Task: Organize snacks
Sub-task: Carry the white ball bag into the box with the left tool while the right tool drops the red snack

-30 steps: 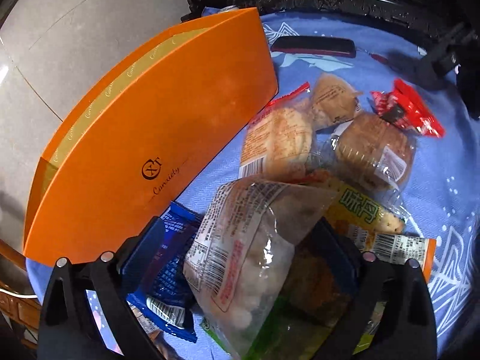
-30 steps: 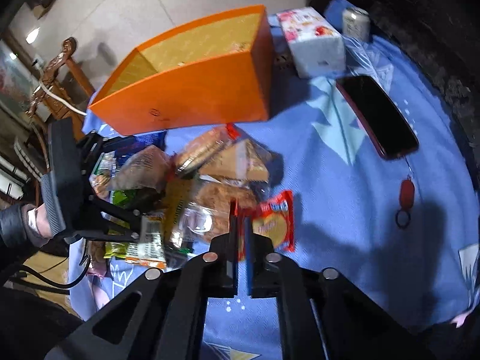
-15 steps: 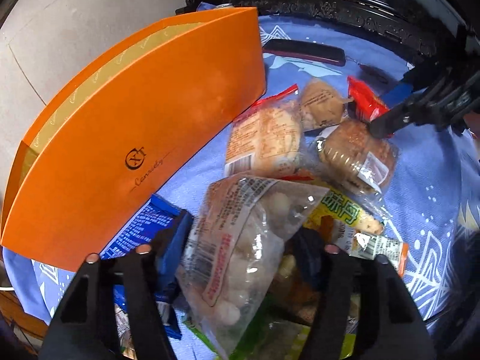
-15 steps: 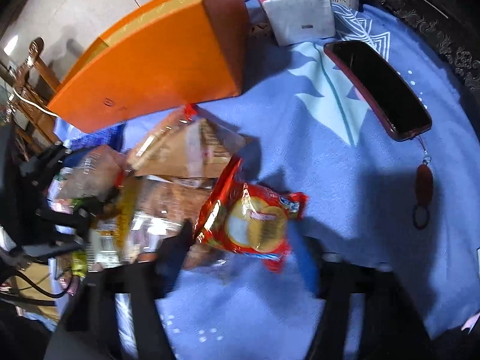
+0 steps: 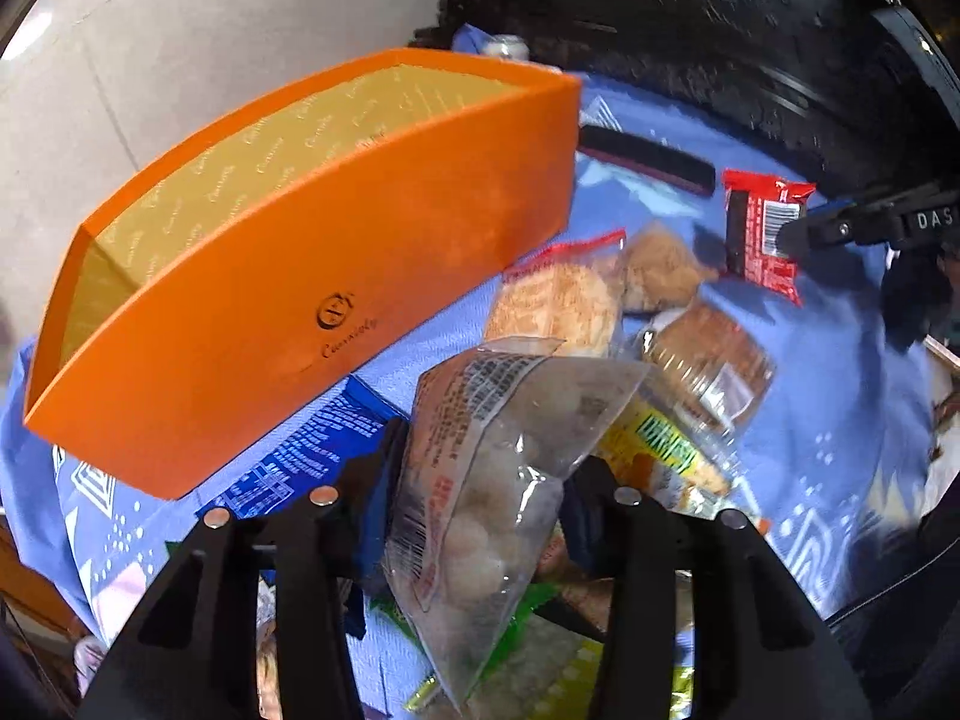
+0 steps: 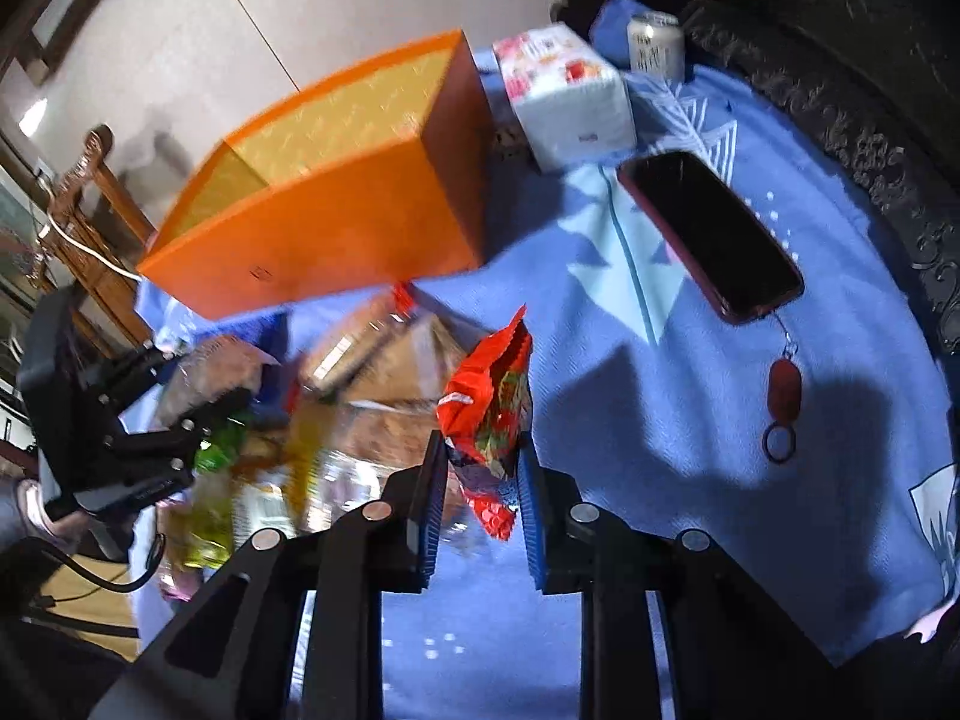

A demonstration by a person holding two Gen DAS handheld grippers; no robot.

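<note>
An open orange box [image 5: 300, 276] with a gold lining stands on the blue tablecloth; it also shows in the right wrist view [image 6: 336, 222]. My left gripper [image 5: 474, 480] is shut on a clear bag of white balls [image 5: 492, 468], held above the snack pile. My right gripper [image 6: 483, 462] is shut on a red snack packet [image 6: 489, 402], lifted off the cloth to the right of the pile; the packet also shows in the left wrist view [image 5: 762, 228]. Bread packets [image 5: 564, 300] and a yellow packet [image 5: 666, 450] lie in the pile.
A blue packet [image 5: 300, 462] lies by the box's front. A phone [image 6: 708, 234] with a red key fob [image 6: 783, 396], a tissue pack [image 6: 570, 96] and a can [image 6: 654, 42] lie behind. A dark carved edge [image 6: 870, 138] runs along the right. A wooden chair [image 6: 84, 210] stands at the left.
Both grippers have risen: the left lifted the clear bag above the pile, and the right closed on the red packet and raised it off the cloth.
</note>
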